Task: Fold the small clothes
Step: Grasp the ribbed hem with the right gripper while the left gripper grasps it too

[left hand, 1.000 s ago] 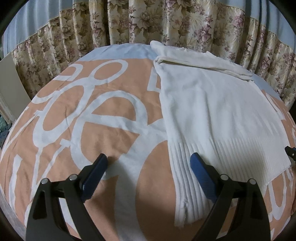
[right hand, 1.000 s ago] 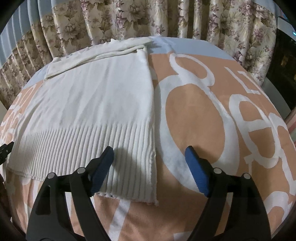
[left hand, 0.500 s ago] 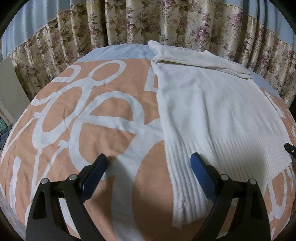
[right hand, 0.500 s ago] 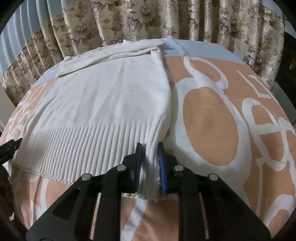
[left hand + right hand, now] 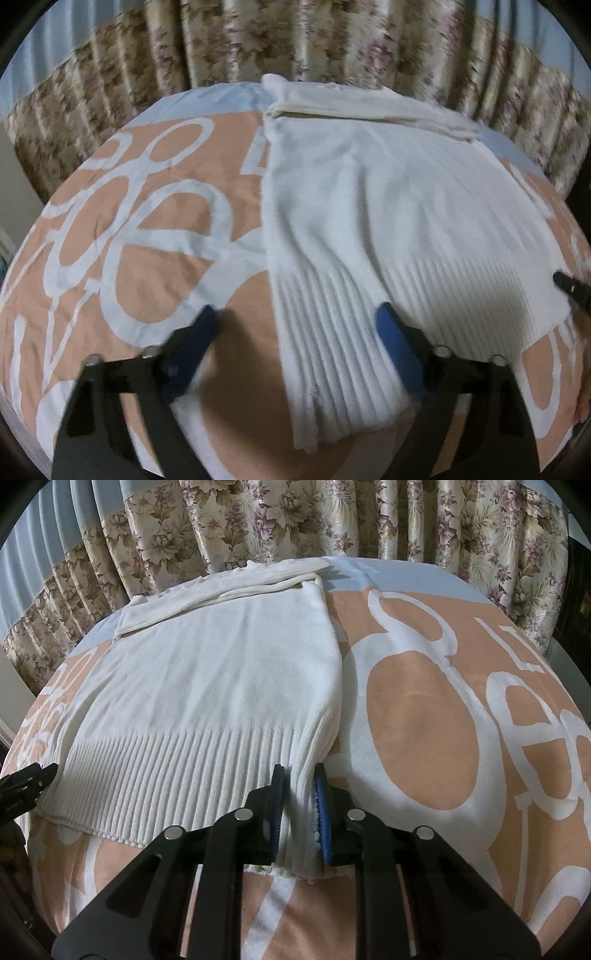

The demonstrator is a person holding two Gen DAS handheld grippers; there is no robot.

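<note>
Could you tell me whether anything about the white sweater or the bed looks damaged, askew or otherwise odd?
Nothing looks damaged. The sweater lies flat on the bedcover, sleeves folded across its top. Its only unevenness is the ribbed hem corner bunched in the shut right gripper; the left gripper's jaws are closing around the other corner.

Dim indoor light; strong fisheye bend and black corners

Left wrist view smeared by motion blur, curtain point(image 5: 295, 40) streaked; right wrist view sharp; soft shadows under fingers point(image 5: 192, 347).

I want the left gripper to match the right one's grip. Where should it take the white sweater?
On the ribbed hem corner of the white sweater, from the near edge: it lies flat between the closing left gripper fingers, as the right gripper pinches its corner.
</note>
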